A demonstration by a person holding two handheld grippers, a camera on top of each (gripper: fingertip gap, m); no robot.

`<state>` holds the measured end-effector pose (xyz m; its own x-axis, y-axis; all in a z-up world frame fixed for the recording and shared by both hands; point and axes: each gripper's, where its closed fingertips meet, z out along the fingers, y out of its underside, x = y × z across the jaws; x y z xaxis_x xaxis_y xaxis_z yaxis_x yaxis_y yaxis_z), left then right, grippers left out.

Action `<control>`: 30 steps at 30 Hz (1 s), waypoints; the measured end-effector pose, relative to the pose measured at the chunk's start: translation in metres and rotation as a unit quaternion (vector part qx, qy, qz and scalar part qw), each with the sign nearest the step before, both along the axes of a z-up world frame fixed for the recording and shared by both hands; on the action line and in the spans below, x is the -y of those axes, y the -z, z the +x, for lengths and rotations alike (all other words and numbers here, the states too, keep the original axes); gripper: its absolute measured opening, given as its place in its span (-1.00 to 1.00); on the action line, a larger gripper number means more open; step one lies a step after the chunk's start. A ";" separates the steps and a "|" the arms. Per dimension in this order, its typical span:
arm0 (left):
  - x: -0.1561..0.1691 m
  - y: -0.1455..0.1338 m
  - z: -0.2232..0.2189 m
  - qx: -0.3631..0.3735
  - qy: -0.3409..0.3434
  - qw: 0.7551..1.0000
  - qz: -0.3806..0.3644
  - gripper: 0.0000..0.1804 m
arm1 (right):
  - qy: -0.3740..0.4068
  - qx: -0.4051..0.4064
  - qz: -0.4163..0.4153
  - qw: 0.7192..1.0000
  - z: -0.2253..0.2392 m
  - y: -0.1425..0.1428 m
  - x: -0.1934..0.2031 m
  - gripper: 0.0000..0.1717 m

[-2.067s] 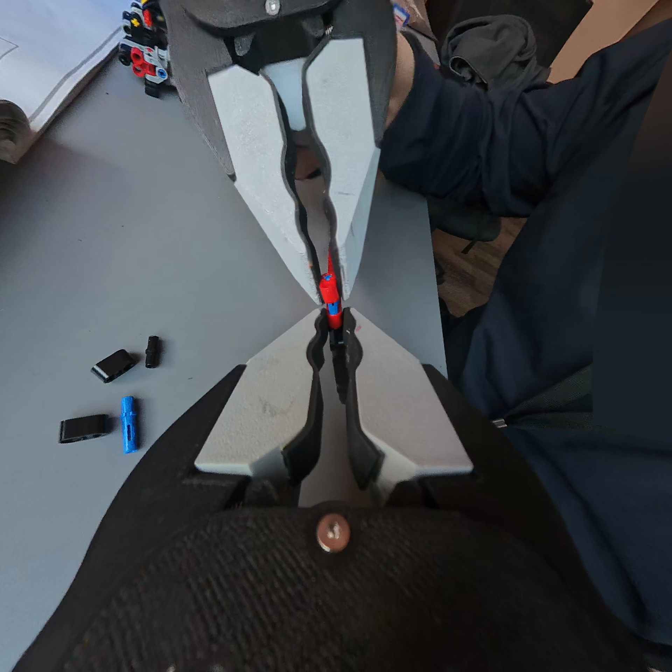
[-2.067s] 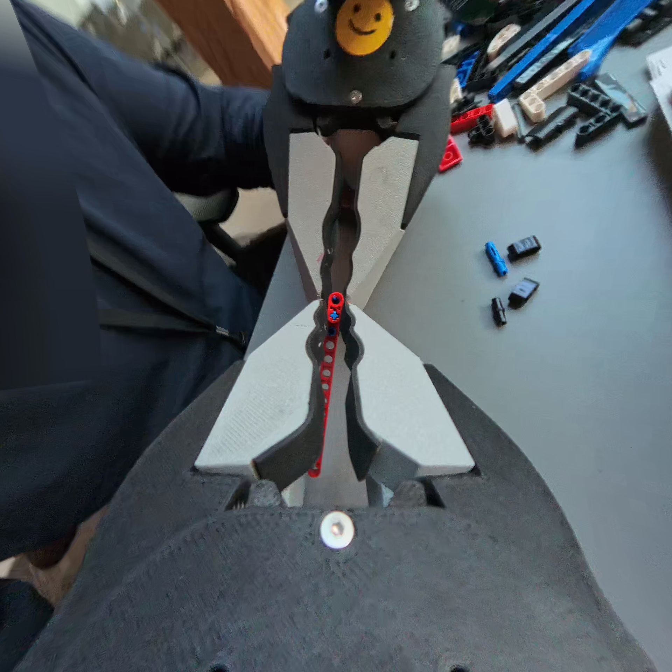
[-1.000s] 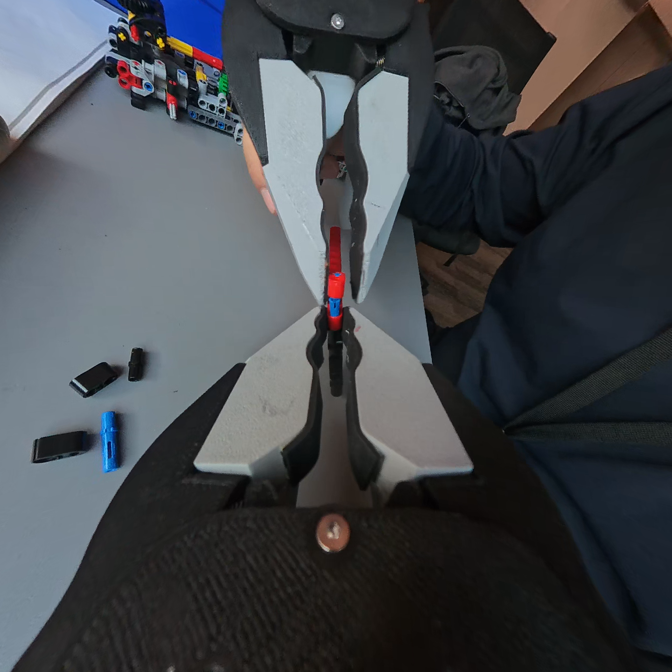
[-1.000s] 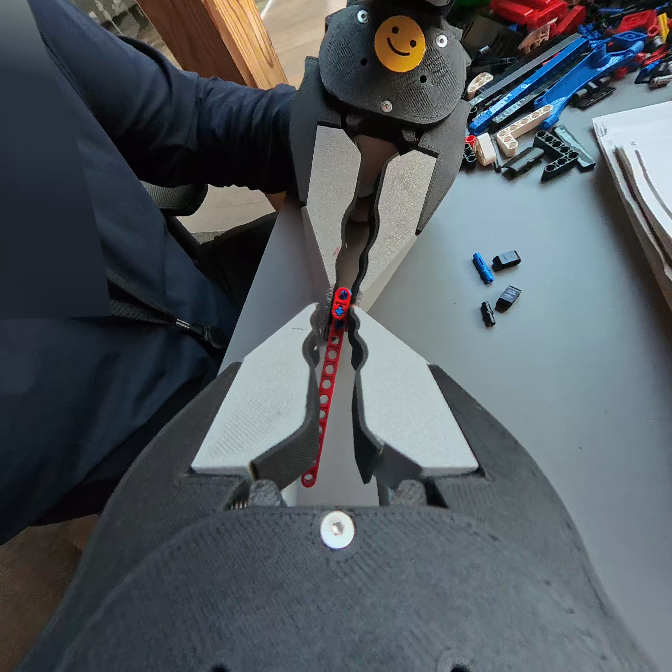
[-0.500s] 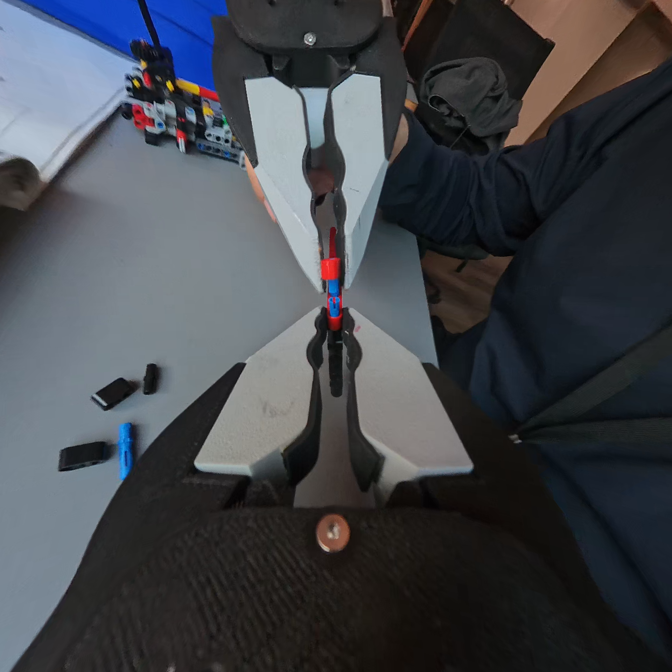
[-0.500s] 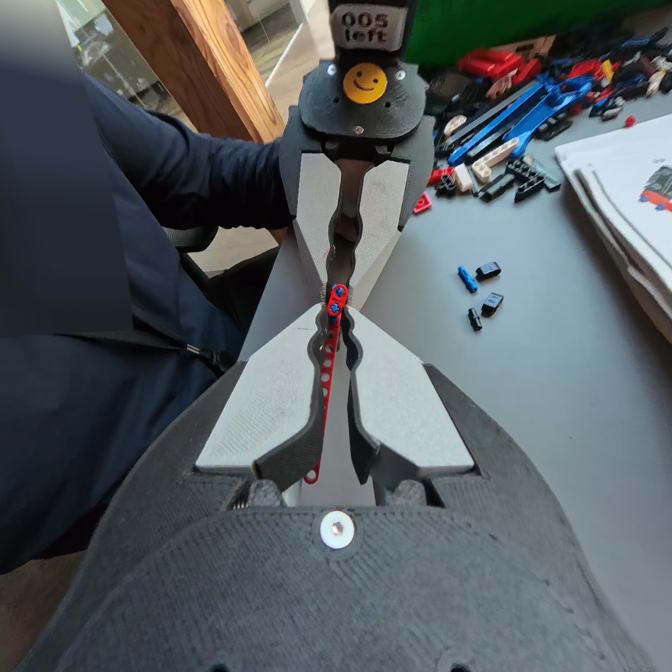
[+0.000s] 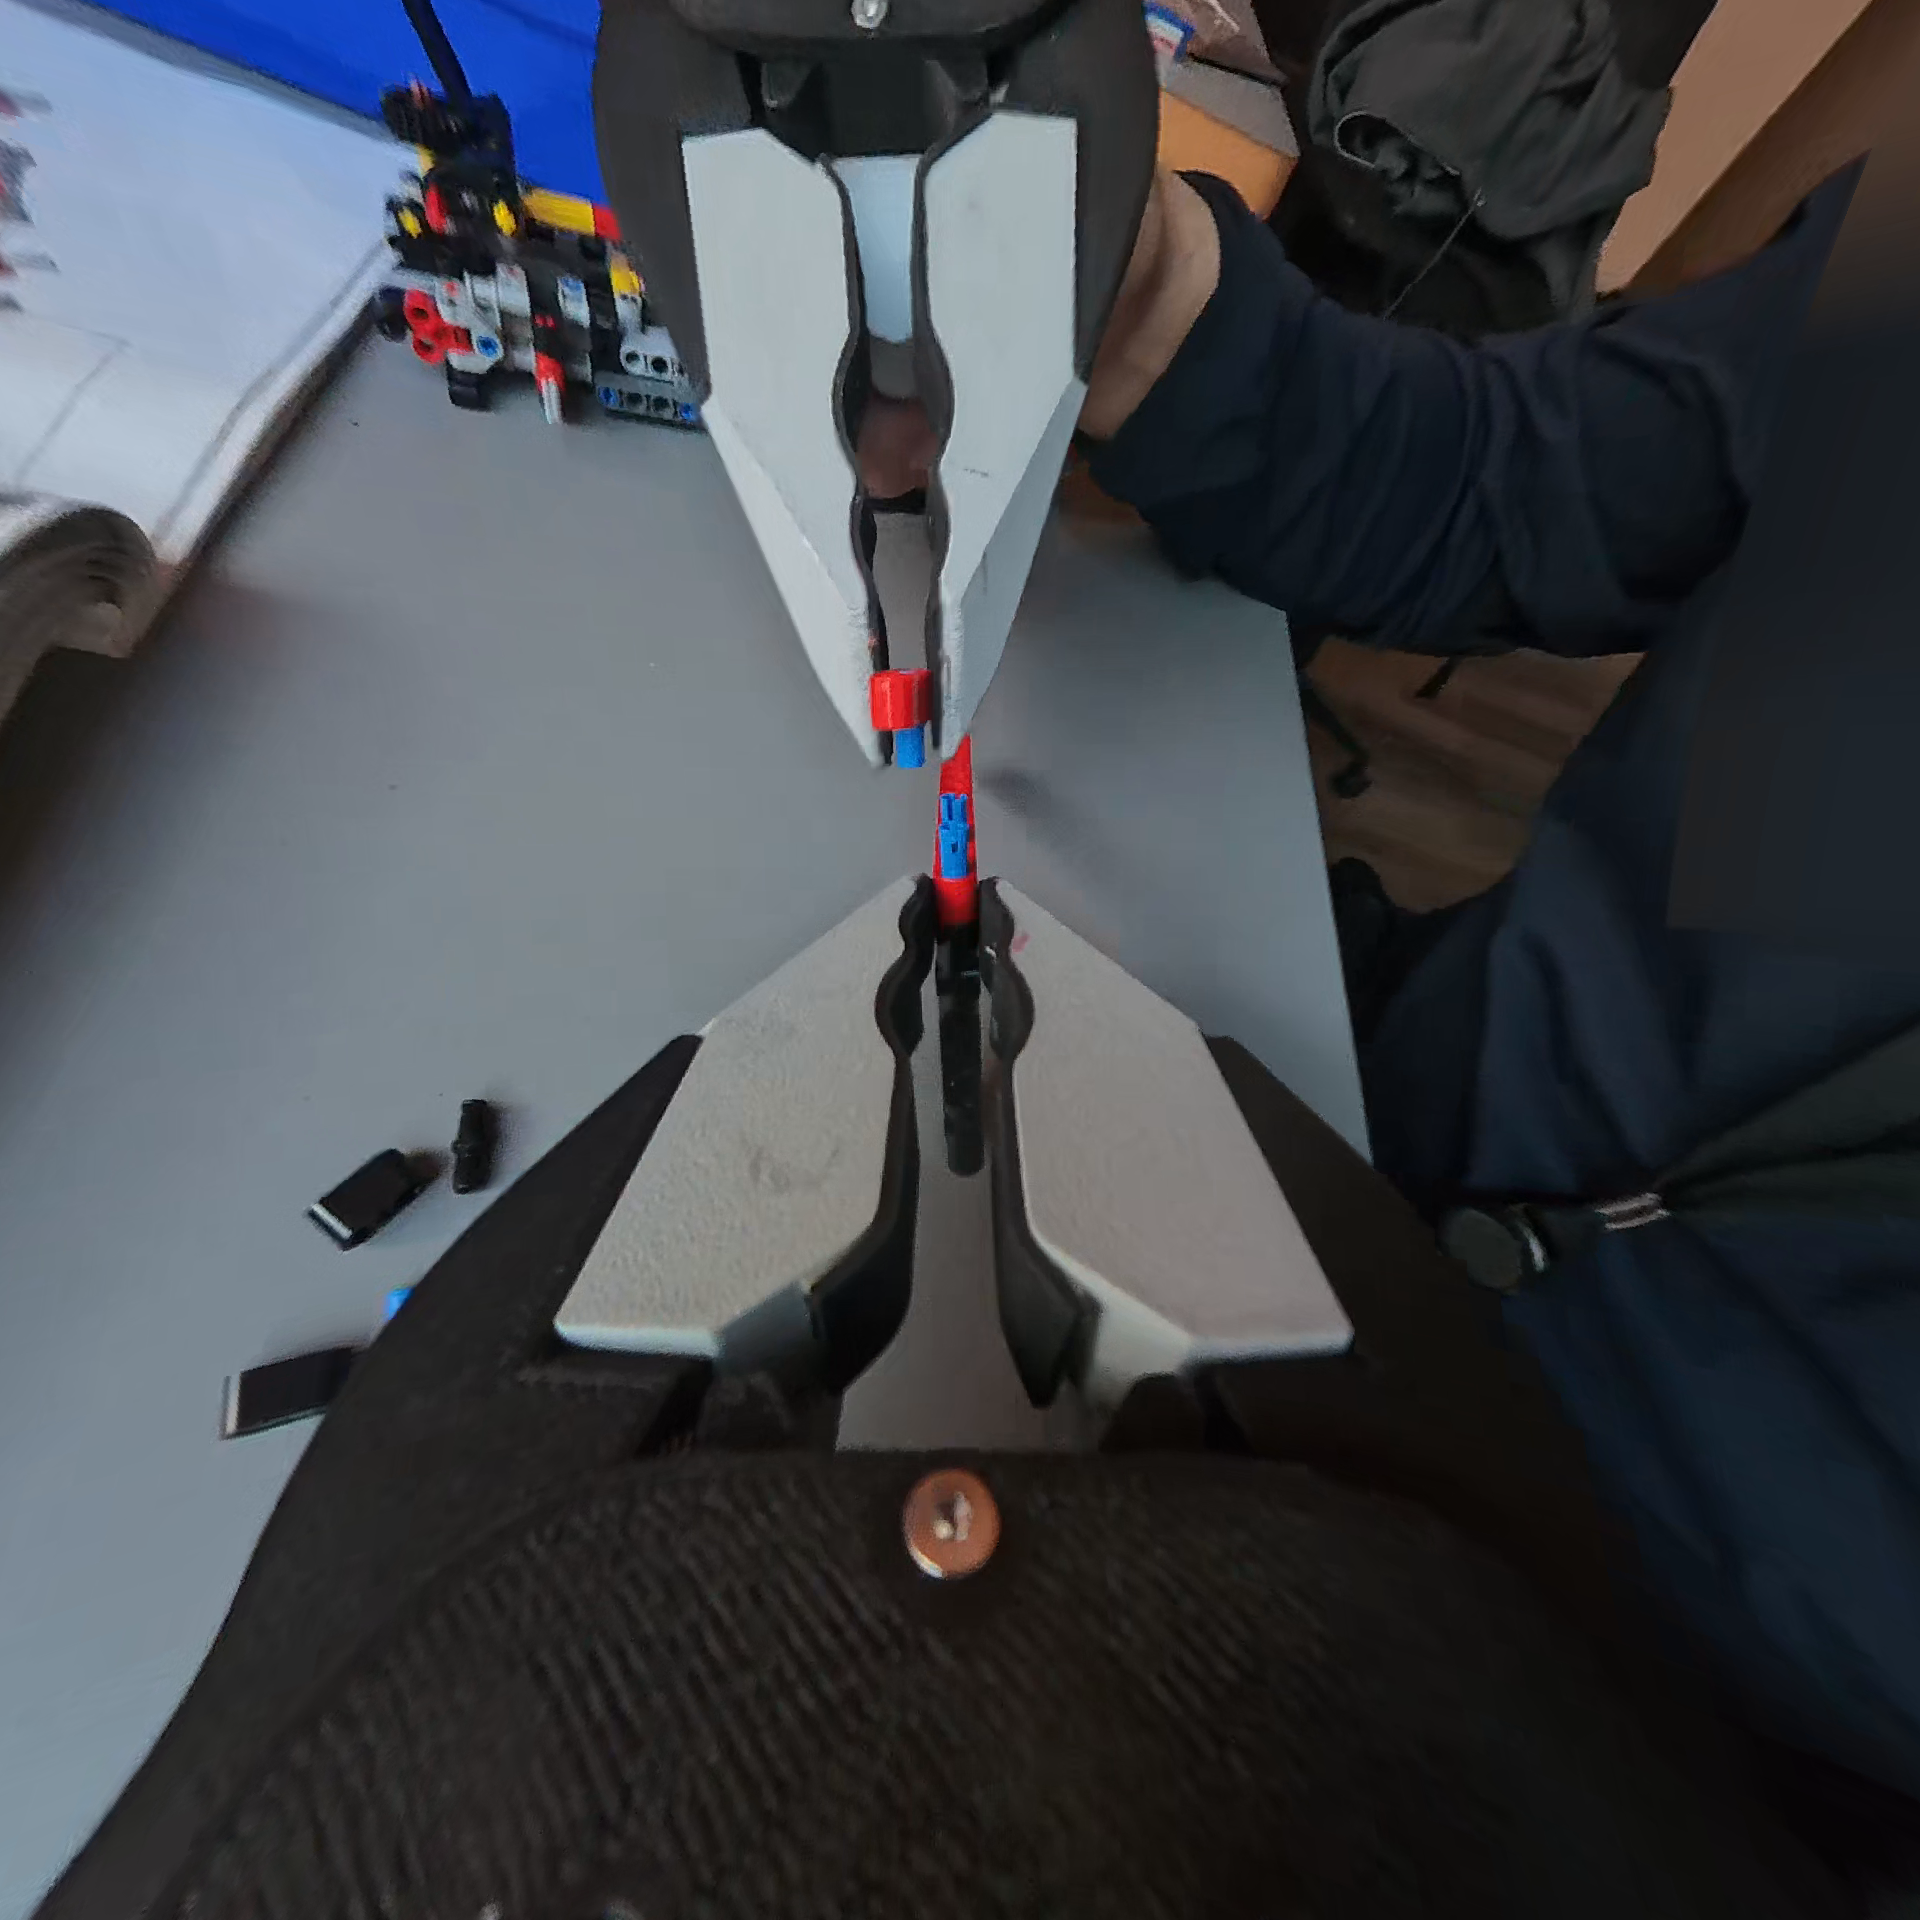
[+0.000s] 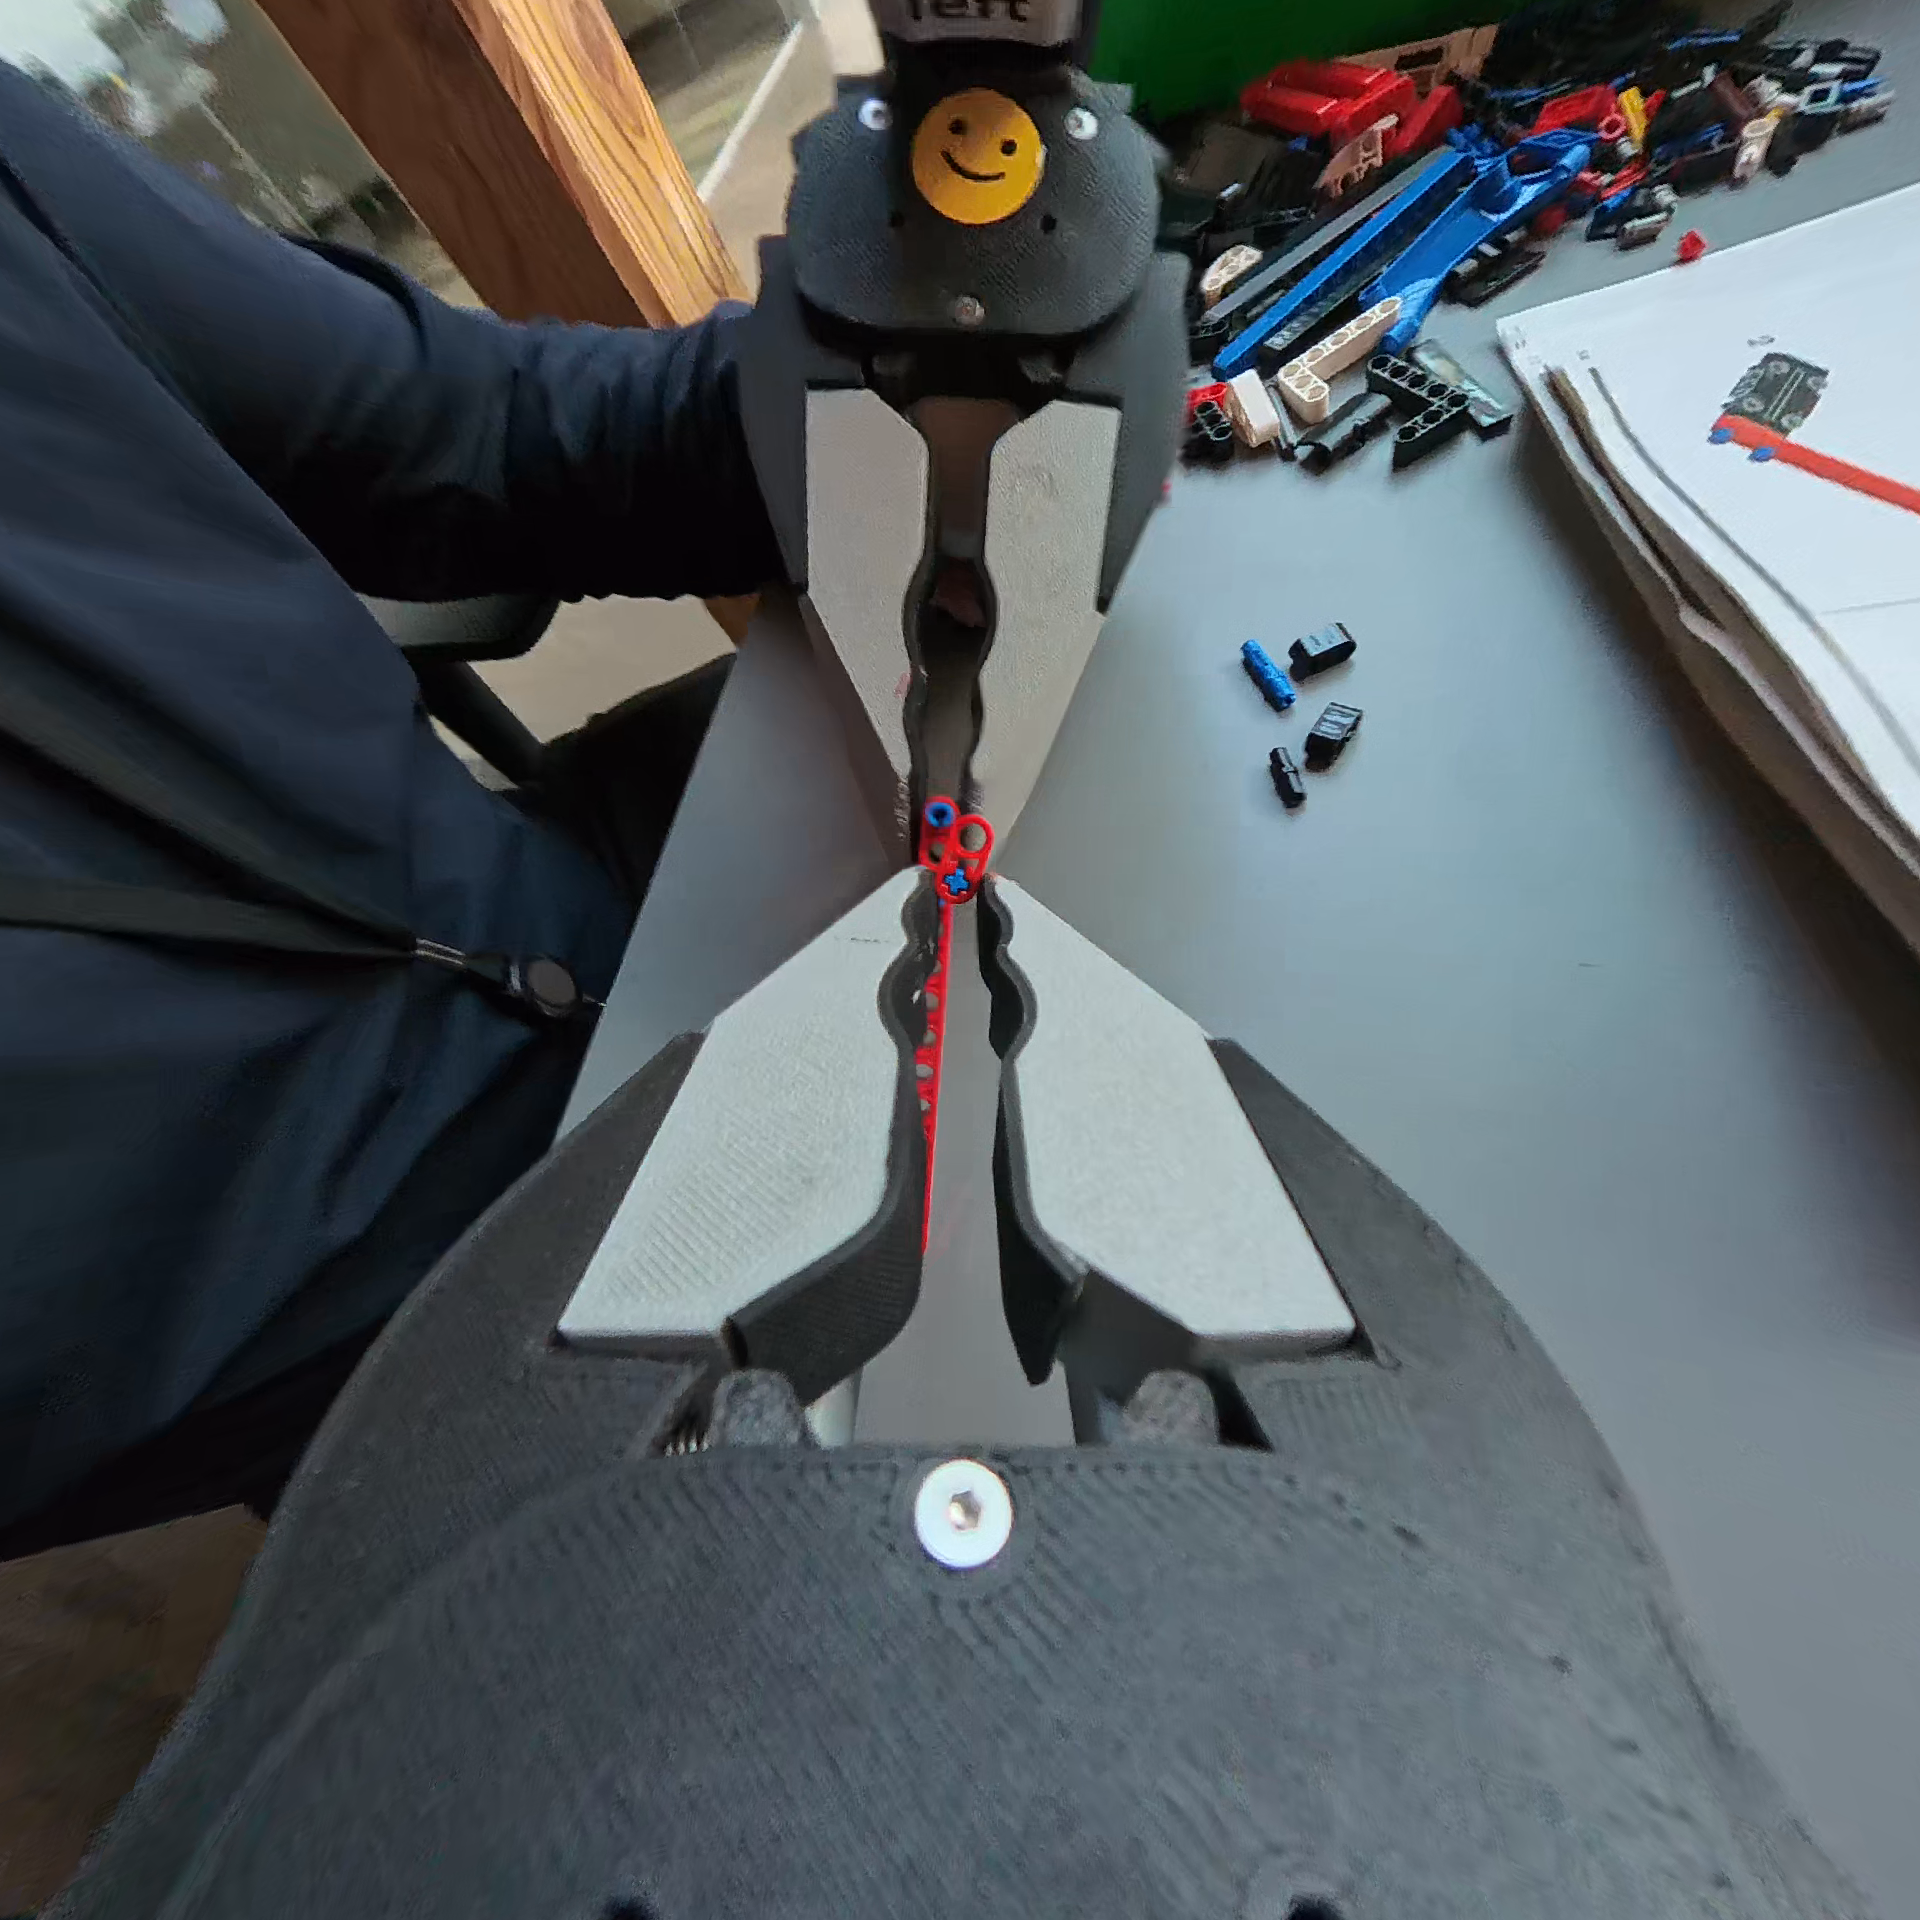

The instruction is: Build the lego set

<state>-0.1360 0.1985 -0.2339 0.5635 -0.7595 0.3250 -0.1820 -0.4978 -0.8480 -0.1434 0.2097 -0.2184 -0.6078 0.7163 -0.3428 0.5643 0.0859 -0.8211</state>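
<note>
A red beam with a blue pin, black connectors on a grey tabletop, a yellow smiley disc.

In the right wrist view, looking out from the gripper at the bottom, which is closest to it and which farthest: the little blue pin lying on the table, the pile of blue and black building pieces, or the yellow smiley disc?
1. Blue pin: on the grey table, to the right of the right gripper.
2. Yellow smiley disc: straight ahead, on the other gripper's body.
3. Pile of building pieces: far back right on the table.
</note>
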 end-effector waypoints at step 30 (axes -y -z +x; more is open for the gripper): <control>-0.005 0.026 0.003 -0.021 0.005 0.991 -0.135 -0.82 | 0.035 0.138 -0.090 0.986 0.000 0.034 -0.003 -0.96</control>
<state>-0.1329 0.2038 -0.2598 0.5739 -0.6538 0.4931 -0.2202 -0.7032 -0.6760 -0.1435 0.2131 -0.2529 -0.4255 0.6661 -0.6126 0.7671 -0.0937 -0.6346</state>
